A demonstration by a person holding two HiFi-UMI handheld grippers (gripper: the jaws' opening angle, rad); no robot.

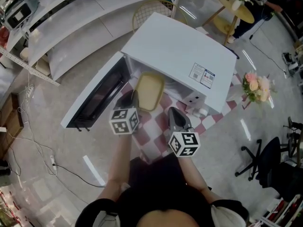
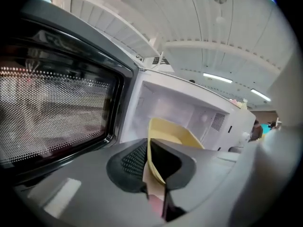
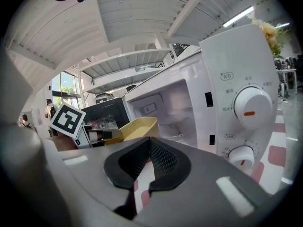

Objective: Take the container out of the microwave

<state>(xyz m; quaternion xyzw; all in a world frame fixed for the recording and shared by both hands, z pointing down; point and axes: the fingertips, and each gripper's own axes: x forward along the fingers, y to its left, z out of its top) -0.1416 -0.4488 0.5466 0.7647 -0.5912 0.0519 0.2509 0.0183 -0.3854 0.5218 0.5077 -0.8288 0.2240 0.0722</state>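
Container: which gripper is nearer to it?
Left. The left gripper grips the container's rim at the microwave's mouth; the right gripper is apart from it, on its right, shut and empty.

Possibly "火力" above microwave dial (image 3: 252, 109)

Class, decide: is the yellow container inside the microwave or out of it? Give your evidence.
Largely out: the yellow container, gripped at its rim by the left gripper, hangs just in front of the microwave opening.
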